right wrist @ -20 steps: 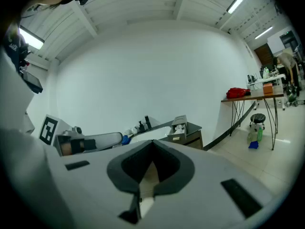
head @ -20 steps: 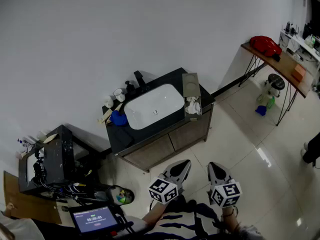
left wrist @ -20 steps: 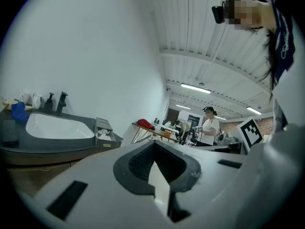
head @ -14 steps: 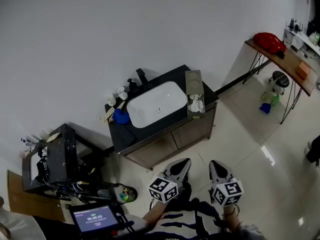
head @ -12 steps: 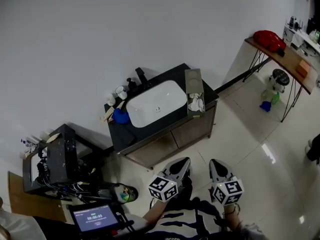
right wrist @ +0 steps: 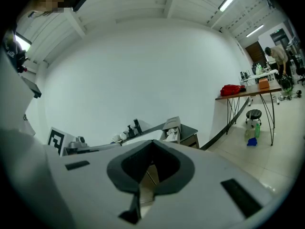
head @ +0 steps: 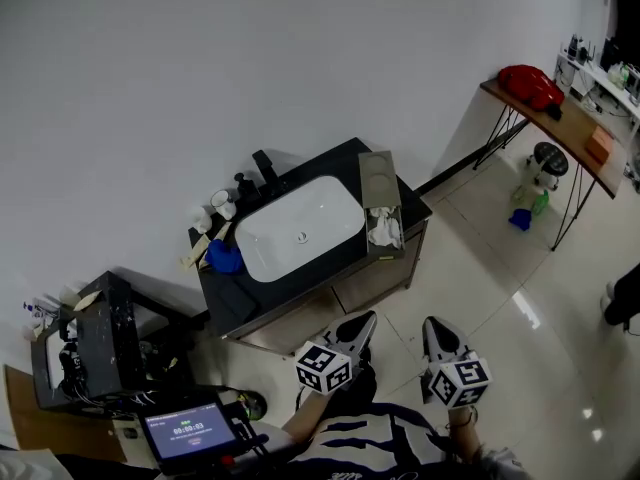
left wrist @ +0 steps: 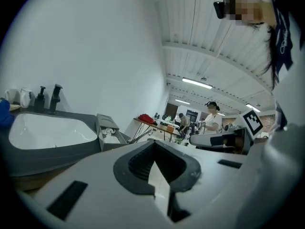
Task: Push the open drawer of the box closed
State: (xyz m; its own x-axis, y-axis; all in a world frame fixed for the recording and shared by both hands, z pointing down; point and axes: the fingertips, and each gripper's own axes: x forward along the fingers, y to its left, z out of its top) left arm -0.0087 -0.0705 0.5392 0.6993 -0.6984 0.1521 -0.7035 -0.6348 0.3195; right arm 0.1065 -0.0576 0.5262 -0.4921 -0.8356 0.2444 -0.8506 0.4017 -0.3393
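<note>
The left gripper (head: 362,324) is hanging low in the head view, its jaws closed tip to tip with nothing between them. In its own view the left gripper (left wrist: 153,144) is showing only pale floor through the hollow behind the dark pads. The right gripper (head: 431,326) is sitting just beside it at three o'clock. Its jaws are likewise pressed together and holding nothing, as the right gripper (right wrist: 152,142) is showing in its own view. Both are pointing toward twelve o'clock above the person's striped shirt (head: 372,450), well apart from the furniture.

At about twelve o'clock from the left gripper, the gray box (head: 379,180) is lying on the right end of the black vanity top (head: 228,306), just beside the white basin (head: 300,230). Its drawer (head: 385,230) is standing pulled out at the box's six o'clock end, toward the near edge of the top, with white crumpled material lying in it.

A black faucet (head: 265,166) is standing at eleven o'clock of the basin. White cups (head: 215,205) and a blue object (head: 224,258) are sitting around nine o'clock. A lit screen (head: 188,431) is glowing at eight o'clock from the left gripper. Far off at two o'clock, a wooden side table (head: 565,126) is carrying a red bag (head: 530,88).
</note>
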